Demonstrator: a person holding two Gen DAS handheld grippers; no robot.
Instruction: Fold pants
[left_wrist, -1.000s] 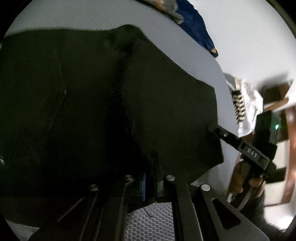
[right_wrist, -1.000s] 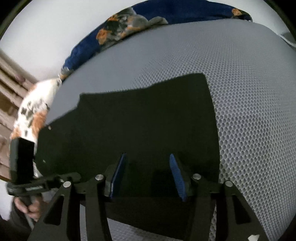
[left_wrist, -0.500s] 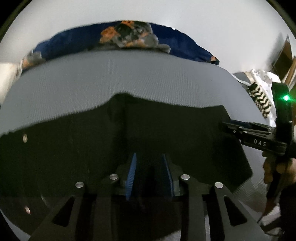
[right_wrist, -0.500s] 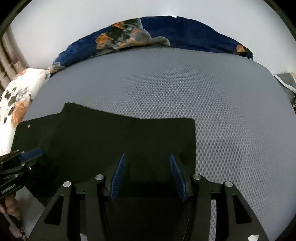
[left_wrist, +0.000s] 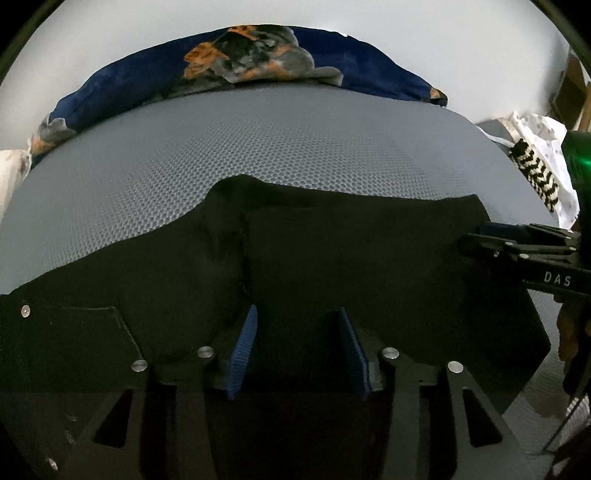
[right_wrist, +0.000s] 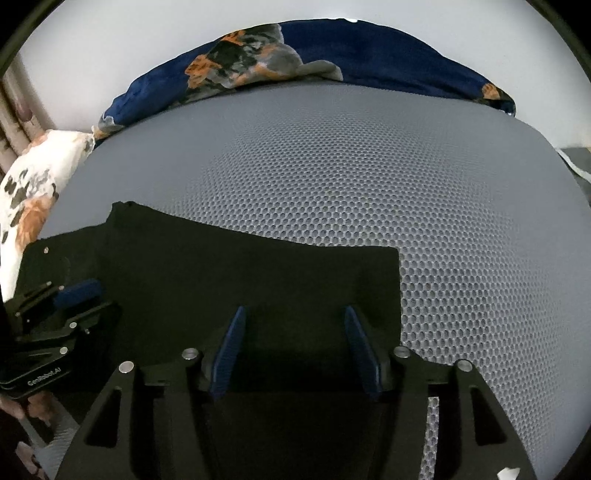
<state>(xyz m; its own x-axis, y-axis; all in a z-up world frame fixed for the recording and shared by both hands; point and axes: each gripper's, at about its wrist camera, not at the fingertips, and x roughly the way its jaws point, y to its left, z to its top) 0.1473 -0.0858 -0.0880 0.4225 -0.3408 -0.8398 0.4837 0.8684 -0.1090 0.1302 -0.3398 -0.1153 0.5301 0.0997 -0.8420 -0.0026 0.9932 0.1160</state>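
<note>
I am holding my left gripper (left_wrist: 299, 350) over the black pants (left_wrist: 332, 266), its blue pads (left_wrist: 243, 350) spread apart after just opening, with only flat dark cloth showing below the gap and nothing pinched. My right gripper (right_wrist: 295, 350) is also standing spread, its jaws having just widened a little, and its pads (right_wrist: 360, 354) are hovering above the cloth without pressing on it. The pants are lying folded and flat along the near edge of the grey honeycomb mattress (right_wrist: 406, 177), with their straight cut end toward the mattress's right side and the riveted pocket part toward its left edge. A dark blue patterned blanket (left_wrist: 258, 62) is bunched along the far edge. A floral pillow (right_wrist: 33, 192) is sitting at the left edge, and white patterned laundry (left_wrist: 543, 162) is lying off the right edge.
</note>
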